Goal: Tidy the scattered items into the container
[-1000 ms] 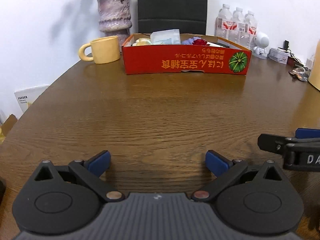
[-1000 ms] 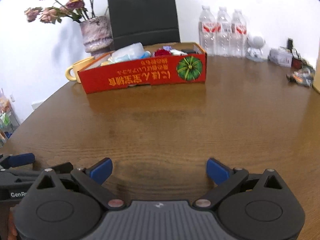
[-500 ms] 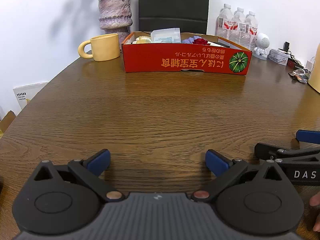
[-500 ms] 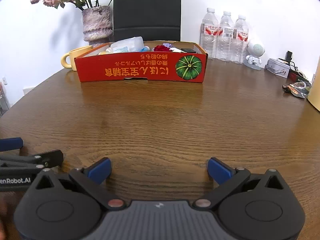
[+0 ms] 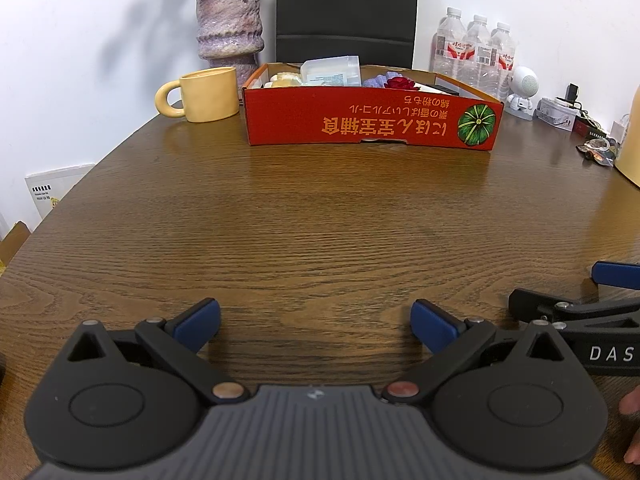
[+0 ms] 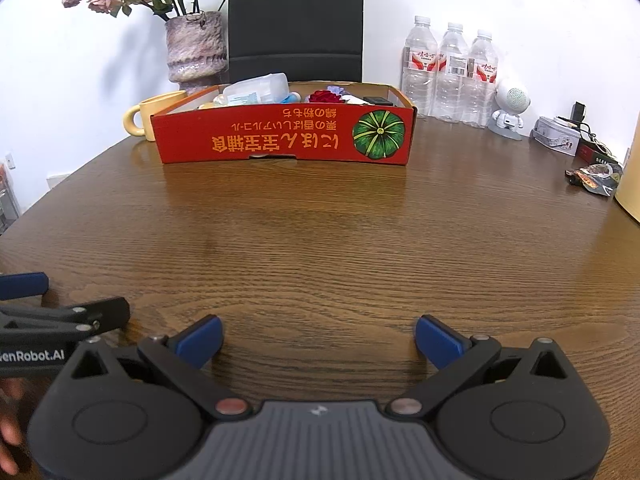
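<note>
Red box (image 5: 370,126) holds the items; left gripper (image 5: 315,320) and right gripper (image 6: 318,338) gape wide, empty.

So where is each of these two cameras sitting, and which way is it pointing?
Left wrist view: sits on the left tongs, low over the wooden table, facing the red box; its own open blue-tipped fingers show, with the right tongs at its right edge.
Right wrist view: sits on the right tongs, facing the same way; its open fingers show, the left tongs at its left edge.
Both share the box, yellow mug, vase and water bottles.
</note>
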{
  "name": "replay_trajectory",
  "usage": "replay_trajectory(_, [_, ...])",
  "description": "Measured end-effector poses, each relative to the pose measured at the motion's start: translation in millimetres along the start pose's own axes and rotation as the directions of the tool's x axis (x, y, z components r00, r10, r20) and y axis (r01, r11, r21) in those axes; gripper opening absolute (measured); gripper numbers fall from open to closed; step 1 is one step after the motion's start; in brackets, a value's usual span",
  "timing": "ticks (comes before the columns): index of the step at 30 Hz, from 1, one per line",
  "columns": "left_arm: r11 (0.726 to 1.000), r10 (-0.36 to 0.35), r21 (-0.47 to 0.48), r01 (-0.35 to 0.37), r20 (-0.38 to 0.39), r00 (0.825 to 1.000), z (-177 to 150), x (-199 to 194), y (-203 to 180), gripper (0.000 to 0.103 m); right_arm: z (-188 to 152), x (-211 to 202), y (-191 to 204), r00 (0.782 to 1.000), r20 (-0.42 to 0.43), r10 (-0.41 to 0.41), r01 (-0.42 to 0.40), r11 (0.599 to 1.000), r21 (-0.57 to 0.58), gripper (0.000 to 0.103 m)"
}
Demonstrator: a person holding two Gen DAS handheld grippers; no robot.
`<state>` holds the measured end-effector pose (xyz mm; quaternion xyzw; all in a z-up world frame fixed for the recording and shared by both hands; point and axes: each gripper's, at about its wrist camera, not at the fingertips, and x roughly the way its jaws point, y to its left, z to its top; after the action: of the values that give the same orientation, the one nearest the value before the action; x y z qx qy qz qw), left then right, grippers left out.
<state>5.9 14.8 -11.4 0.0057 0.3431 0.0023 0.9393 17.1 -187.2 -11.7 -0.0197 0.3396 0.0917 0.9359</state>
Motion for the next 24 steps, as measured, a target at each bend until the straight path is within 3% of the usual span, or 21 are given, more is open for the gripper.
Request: replay_trajectory(24, [1.0, 0.018, -0.014, -0.018, 0.0, 1.0, -1.0, -1.7, -1.7, 0.103, 0.6, 0.4, 0.7, 1.0, 0.0, 0.002, -0.002, 1.0, -0.001, 0.103])
